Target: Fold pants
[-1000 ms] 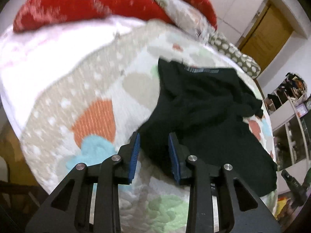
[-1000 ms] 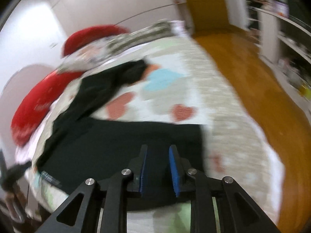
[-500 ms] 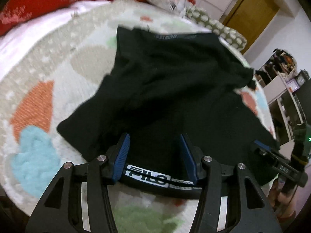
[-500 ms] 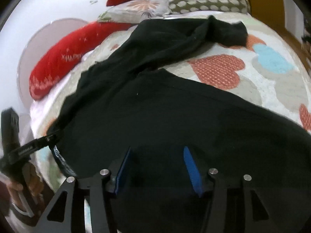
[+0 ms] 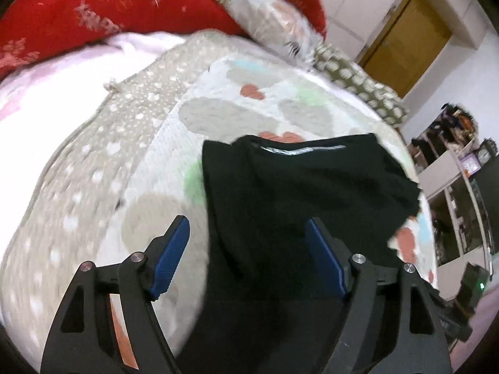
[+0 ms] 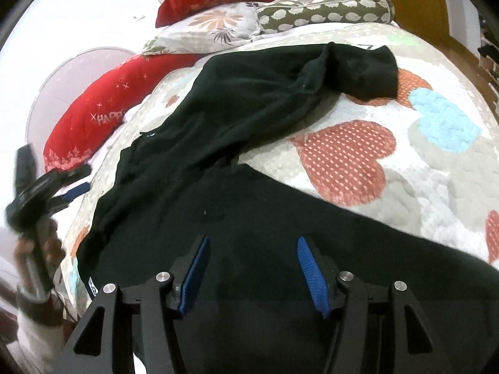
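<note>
One wide bed fills both of our views, its quilt patterned with hearts in orange-red, blue, green and grey. At its head we see a long red bolster, a floral pillow and a spotted olive pillow; a wooden door stands beyond the bed in the left wrist view.

The black pants lie spread on the quilt — the broad part nearest us, one leg running up toward the pillows and ending in a crumpled cuff beside an orange-red heart. In the left wrist view a grey-lettered waistband shows along the far edge of the cloth.

Our right gripper hangs over the black fabric with its blue pads apart; the jaws have just been opening, and no cloth is pinched between them. Our left gripper has its jaws spread very wide, having also just been opening — the pants' edge lies under the gap, the left pad over bare quilt, nothing clamped. From the right wrist view we see that left gripper blurred at the bed's edge, with the hand holding it.
</note>
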A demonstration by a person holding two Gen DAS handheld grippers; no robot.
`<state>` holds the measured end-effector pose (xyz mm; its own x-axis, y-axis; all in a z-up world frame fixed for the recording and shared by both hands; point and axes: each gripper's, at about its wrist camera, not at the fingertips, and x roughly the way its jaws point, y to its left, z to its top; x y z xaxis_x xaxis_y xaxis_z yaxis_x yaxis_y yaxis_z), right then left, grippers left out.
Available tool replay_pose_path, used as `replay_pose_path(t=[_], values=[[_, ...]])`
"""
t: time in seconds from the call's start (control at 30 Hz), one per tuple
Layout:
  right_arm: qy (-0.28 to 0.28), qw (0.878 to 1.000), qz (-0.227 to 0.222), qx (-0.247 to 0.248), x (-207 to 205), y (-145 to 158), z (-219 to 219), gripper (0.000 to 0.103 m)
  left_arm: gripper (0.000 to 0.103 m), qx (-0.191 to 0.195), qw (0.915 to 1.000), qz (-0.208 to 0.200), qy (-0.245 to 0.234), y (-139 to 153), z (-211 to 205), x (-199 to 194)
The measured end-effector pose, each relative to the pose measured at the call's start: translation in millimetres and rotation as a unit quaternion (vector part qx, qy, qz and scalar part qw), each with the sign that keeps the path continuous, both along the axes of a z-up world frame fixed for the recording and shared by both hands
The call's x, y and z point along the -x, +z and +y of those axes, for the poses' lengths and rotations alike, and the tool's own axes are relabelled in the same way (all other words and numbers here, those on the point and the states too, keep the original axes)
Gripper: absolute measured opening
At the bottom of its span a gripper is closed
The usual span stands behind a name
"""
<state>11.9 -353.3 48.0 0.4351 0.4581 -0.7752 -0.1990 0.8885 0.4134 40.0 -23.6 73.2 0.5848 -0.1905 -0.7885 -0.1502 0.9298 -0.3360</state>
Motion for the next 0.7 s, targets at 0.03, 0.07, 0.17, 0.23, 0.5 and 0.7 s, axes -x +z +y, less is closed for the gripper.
replay_pose_path(t=[0.03,0.07,0.17,0.23,0.5,0.7], values=[[0.001,1.0,0.0,-0.001,-2,0,1,0.057,0.078,-0.002,0.9999,0.003,-0.009,-4,2,-12],[0.002,1.0,-0.001,-0.001,-4,0,2,0.057,0.078,-0.008,0.9997,0.006,-0.022,-8,4,-25],[0.001,1.0,0.0,-0.01,-12,2,3,0.057,0.078,-0.045,0.9982,0.013,-0.036,-18,4,-52],[0.003,1.0,0.0,-0.016,-20,4,6,0.057,0.078,-0.06,0.997,0.012,-0.047,-22,3,-67],[0.011,1.0,0.002,-0.006,-27,5,14,0.058,0.078,-0.118,0.9864,0.061,-0.097,-57,-17,-117],[-0.003,1.0,0.001,-0.009,-21,14,5,0.058,0.024,-0.136,0.9814,0.043,-0.128,-44,-27,-107]])
